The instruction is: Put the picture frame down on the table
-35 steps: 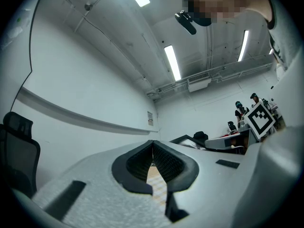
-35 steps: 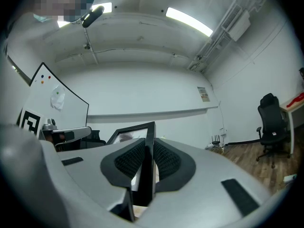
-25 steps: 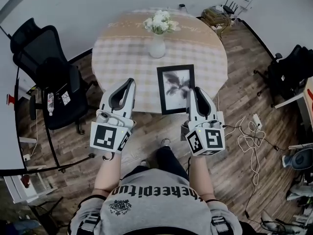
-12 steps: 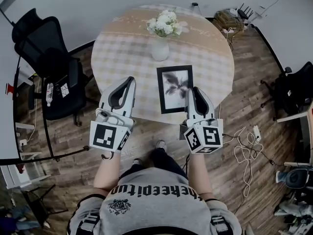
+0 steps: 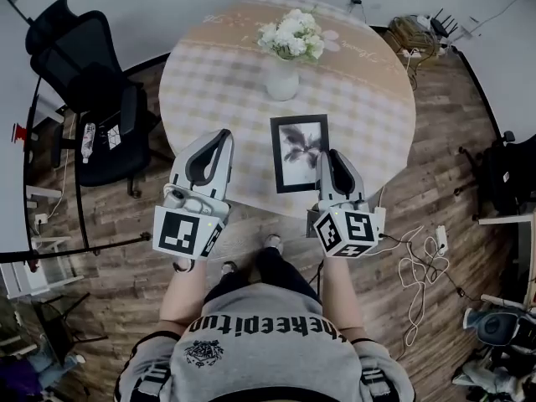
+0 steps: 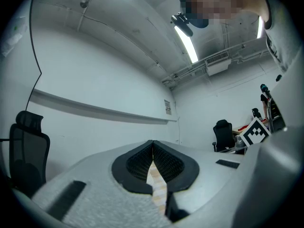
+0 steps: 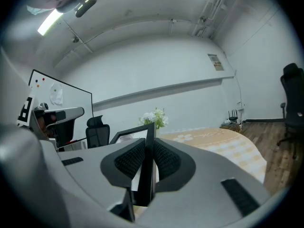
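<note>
Right gripper view: picture frame in right claw

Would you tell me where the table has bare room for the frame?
The table is bare left of the vase, down to the left gripper, and right of it to the rim. Only the far middle is crowded, by the vase. The right gripper holds the picture frame over the near edge.

Wood floor, black chair, perhaps whiteboard.
</note>
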Available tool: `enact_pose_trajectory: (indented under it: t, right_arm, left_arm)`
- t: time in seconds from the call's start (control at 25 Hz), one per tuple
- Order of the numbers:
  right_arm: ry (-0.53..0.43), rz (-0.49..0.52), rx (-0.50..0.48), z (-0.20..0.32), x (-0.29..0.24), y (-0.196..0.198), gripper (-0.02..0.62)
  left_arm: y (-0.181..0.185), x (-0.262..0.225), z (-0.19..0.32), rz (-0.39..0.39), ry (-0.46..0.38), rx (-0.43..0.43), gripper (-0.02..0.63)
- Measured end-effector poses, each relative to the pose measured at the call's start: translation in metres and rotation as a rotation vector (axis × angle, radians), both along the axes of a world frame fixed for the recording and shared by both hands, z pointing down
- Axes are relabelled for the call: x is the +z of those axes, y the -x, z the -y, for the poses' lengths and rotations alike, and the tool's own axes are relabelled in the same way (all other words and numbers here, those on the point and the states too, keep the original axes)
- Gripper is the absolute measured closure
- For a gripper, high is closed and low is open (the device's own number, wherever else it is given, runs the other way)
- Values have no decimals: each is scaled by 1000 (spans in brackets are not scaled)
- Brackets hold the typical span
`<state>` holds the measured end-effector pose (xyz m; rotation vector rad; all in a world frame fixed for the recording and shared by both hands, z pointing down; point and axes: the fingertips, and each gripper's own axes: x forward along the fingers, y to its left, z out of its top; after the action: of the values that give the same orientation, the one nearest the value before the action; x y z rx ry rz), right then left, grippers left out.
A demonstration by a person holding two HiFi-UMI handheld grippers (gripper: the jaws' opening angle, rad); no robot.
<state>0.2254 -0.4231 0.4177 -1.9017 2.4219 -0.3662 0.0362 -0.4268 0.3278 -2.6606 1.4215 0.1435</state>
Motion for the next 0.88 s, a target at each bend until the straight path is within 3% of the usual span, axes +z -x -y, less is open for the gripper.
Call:
enact_pose_trajectory:
  t: [0.64,0.76,0.88]
  right_arm:
    - [254,18,-48,25,123,-9,538]
    - [310,13,-35,26,150,-11,585]
    - [363,-12,-28,28,175,-11,591]
  left_arm:
    - [-1,41,15,44,97,-89,591]
    - [-3,48,18,51,111,-95,591]
    - [1,55,21,56,126,-100,591]
